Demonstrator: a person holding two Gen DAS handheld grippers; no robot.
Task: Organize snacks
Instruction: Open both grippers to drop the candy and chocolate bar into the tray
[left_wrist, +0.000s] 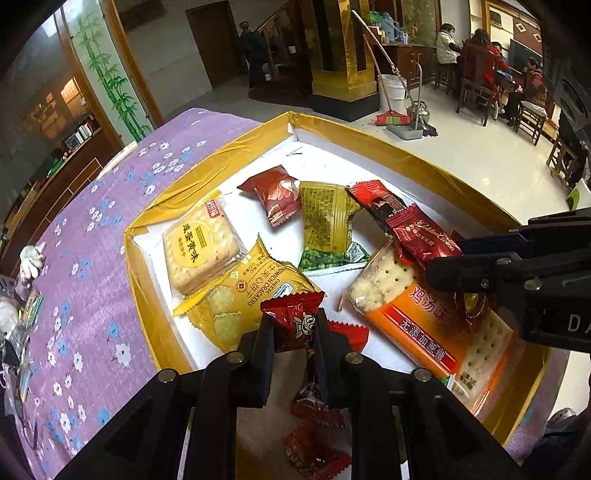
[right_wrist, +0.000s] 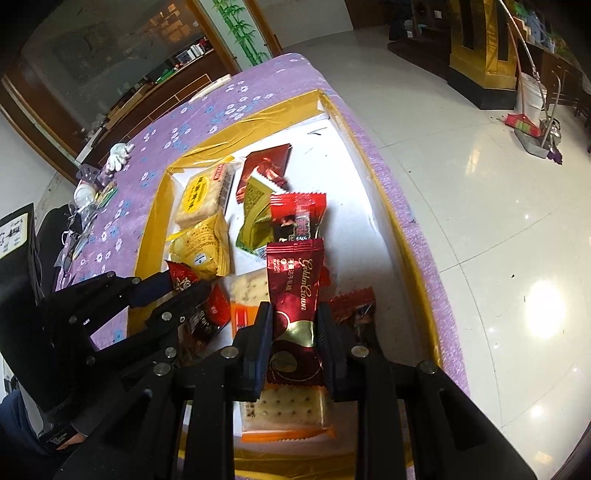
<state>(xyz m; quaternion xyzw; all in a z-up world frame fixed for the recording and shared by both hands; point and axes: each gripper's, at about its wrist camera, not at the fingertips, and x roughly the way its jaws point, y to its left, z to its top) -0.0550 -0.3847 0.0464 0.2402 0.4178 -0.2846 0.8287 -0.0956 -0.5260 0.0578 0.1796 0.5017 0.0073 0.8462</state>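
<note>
A purple flowered cloth (left_wrist: 85, 258) covers the bench, a white glove (left_wrist: 31, 260) lies at its edge, and a broom (left_wrist: 391, 118), dustpan (left_wrist: 404, 132), kettle (left_wrist: 419, 110) and white bucket (left_wrist: 393, 86) stand on the tiled floor (left_wrist: 480, 155).

The dark red wrapper (right_wrist: 293, 295) reads "Golden Crown" in gold script. The yellow packet (left_wrist: 236, 295) reads "CHEESE SANDWICH CRACKERS", with Chinese characters beside it. The clear cracker pack (left_wrist: 201, 247) bears a round yellow label with "咸蛋黄味". The orange cracker pack (left_wrist: 424, 321) shows "鸡汤味" and "无添加蔗糖". The green packet's (left_wrist: 325, 225) small print is too fine to read.
</note>
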